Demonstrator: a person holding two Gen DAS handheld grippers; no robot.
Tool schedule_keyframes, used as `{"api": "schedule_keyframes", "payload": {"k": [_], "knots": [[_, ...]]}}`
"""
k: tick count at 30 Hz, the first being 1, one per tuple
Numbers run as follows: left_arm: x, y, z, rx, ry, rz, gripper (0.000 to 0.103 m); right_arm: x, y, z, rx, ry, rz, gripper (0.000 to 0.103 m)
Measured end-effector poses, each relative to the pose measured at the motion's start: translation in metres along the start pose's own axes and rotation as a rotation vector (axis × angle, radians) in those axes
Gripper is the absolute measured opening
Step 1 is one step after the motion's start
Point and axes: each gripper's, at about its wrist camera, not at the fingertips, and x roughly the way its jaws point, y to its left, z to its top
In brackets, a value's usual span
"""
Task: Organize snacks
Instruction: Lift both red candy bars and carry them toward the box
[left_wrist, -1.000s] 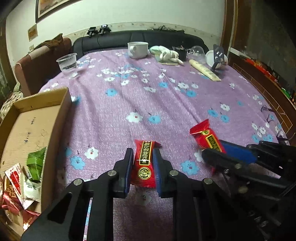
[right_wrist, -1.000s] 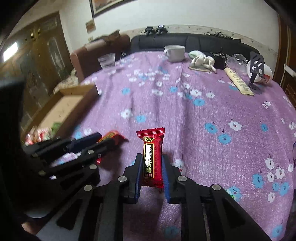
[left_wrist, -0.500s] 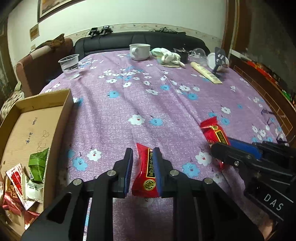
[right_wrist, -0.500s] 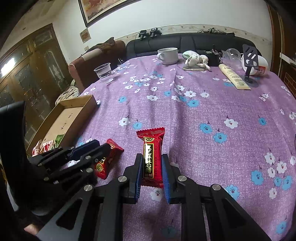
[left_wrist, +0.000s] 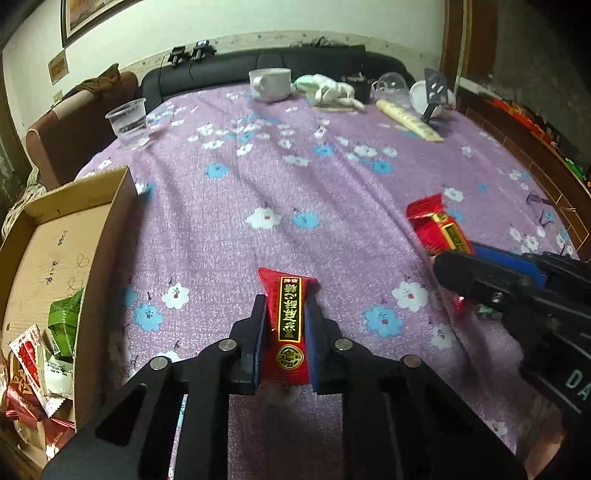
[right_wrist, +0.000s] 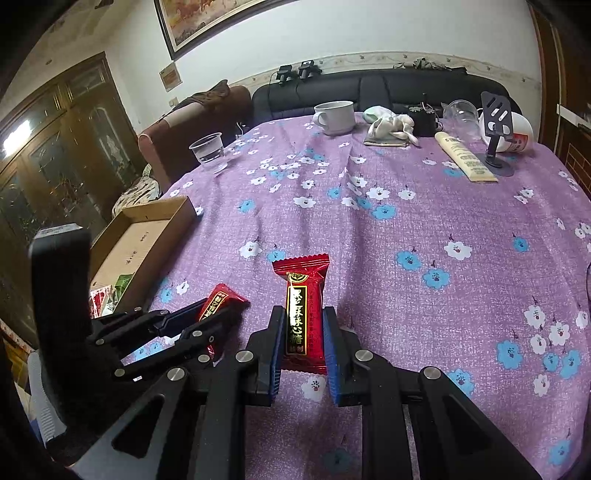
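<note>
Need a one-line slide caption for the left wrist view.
Left gripper clamps a red snack packet above the floral tablecloth, cardboard box of snacks at left.

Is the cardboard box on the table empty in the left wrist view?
No, the cardboard box holds a green packet and several other snack wrappers piled at its near end.

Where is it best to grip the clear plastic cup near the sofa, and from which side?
Grip the clear plastic cup across its wall just below the rim, coming level from the near side; it stands upright, tapers downward, and probably flexes, so close gently.
</note>
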Motion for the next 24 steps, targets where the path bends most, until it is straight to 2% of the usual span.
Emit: {"api": "schedule_keyframes", "payload": {"k": [11, 24], "knots": [[-0.018, -0.001, 0.003, 0.014, -0.111, 0.045, 0.016, -0.001, 0.000, 0.001, -0.001, -0.007, 0.002, 0.020], [-0.024, -0.003, 0.005, 0.022, -0.154, 0.052, 0.016, -0.001, 0.000, 0.001, -0.002, -0.019, -0.016, 0.020]]}}
